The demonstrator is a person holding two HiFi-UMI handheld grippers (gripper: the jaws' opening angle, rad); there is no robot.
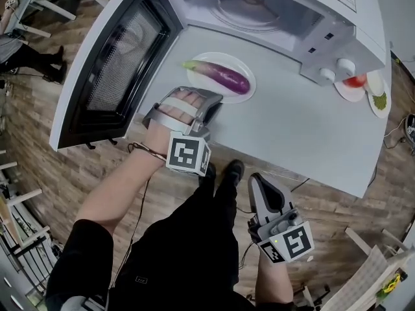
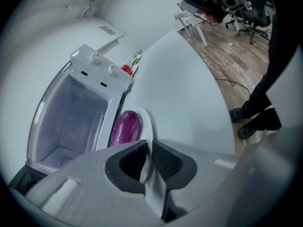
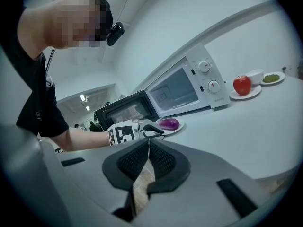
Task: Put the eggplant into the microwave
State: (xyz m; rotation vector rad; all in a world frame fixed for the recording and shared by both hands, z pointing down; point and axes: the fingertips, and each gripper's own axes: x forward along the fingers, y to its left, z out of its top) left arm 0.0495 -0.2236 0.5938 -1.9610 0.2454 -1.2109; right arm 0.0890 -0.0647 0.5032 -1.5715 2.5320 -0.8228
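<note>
A purple eggplant (image 1: 227, 78) (image 2: 125, 129) (image 3: 169, 123) lies on a white plate (image 1: 201, 60) (image 2: 147, 123) on the table, just in front of the microwave (image 1: 259, 5) (image 2: 71, 122). The microwave's door (image 1: 123, 63) stands wide open to the left, and its cavity holds only the glass turntable. My left gripper (image 1: 217, 98) (image 2: 146, 143) sits at the plate's near rim, jaws closed on that rim. My right gripper (image 1: 258, 179) (image 3: 148, 141) hangs shut and empty below the table's front edge, over the floor.
A red apple (image 1: 355, 81) (image 3: 242, 85) on a small plate and a dish of green stuff (image 1: 380, 101) (image 3: 271, 78) stand right of the microwave. The white table (image 1: 292, 128) reaches right and toward me. The open door blocks the left side.
</note>
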